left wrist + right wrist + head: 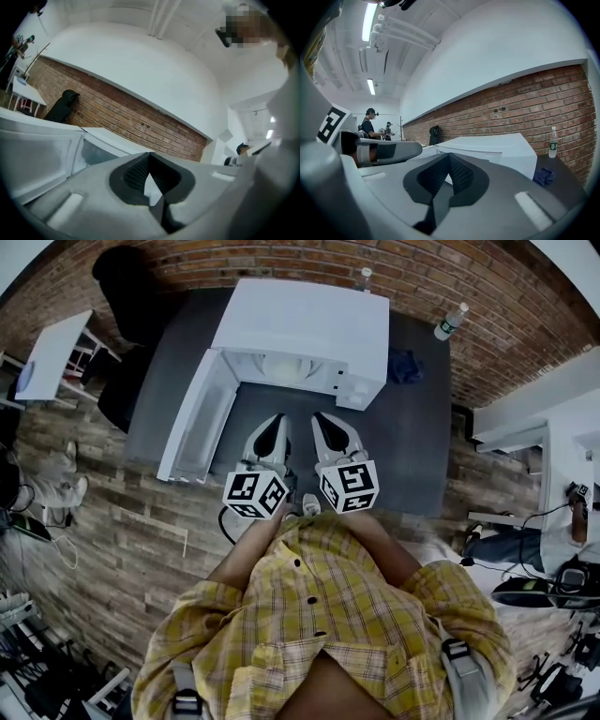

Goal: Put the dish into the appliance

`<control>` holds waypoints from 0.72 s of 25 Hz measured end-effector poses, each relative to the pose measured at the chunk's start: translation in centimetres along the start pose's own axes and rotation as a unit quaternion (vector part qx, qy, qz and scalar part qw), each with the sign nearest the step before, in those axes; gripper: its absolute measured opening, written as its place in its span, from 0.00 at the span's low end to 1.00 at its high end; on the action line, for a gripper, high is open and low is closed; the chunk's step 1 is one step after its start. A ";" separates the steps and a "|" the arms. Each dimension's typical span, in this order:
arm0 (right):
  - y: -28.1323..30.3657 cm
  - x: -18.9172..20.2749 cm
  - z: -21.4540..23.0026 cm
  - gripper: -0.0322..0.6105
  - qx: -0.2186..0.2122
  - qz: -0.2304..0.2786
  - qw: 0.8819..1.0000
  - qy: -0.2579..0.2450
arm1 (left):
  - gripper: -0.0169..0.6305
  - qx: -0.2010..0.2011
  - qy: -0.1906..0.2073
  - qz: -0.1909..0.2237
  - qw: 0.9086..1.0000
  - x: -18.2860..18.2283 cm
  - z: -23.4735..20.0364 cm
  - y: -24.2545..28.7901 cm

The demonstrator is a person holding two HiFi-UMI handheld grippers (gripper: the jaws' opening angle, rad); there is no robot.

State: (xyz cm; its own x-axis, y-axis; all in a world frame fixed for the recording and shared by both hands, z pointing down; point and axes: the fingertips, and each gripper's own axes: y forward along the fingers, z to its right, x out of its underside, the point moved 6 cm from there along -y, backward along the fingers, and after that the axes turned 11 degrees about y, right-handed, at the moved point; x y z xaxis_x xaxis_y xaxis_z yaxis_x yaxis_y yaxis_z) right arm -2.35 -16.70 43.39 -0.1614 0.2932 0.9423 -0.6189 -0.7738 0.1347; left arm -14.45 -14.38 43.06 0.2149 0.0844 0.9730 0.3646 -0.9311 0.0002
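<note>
The white microwave (305, 329) stands on a dark grey table (412, 446) with its door (197, 418) swung open to the left. Inside its cavity a pale round shape (281, 367) shows, apparently the dish. My left gripper (278, 420) and right gripper (319, 418) hang side by side just in front of the opening, close to my body. Both are shut with nothing between the jaws. In the left gripper view the left gripper (150, 159) points up past the open door (37, 154). In the right gripper view the right gripper (449, 161) faces the microwave (497, 150).
A water bottle (451, 322) stands at the table's back right and another (364, 277) behind the microwave. A blue cloth (405, 367) lies right of the microwave. A brick wall runs behind. A white table (47, 352) and a black chair (127, 296) stand to the left.
</note>
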 end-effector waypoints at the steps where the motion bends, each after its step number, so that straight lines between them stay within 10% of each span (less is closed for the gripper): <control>1: 0.0 0.0 0.0 0.05 0.000 0.001 1.000 0.000 | 0.03 0.002 0.016 -0.001 1.000 -0.1 0.2 0.0; 9: -0.2 -0.5 0.0 0.05 -0.005 0.008 1.000 -0.006 | 0.03 0.008 0.117 -0.010 0.993 -0.6 1.8 0.1; 18: -0.6 -0.7 0.4 0.05 -0.003 0.011 1.000 -0.010 | 0.03 -0.001 0.142 -0.006 0.990 -0.8 2.1 0.2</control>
State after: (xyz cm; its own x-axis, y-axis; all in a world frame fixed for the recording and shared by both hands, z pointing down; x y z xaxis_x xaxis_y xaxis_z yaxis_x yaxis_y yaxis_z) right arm -1.55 -16.64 42.76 -0.1602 0.2652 0.9508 -0.6201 -0.7765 0.1121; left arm -12.61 -13.84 41.83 -0.0520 -0.0075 0.9986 0.3639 -0.9313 0.0119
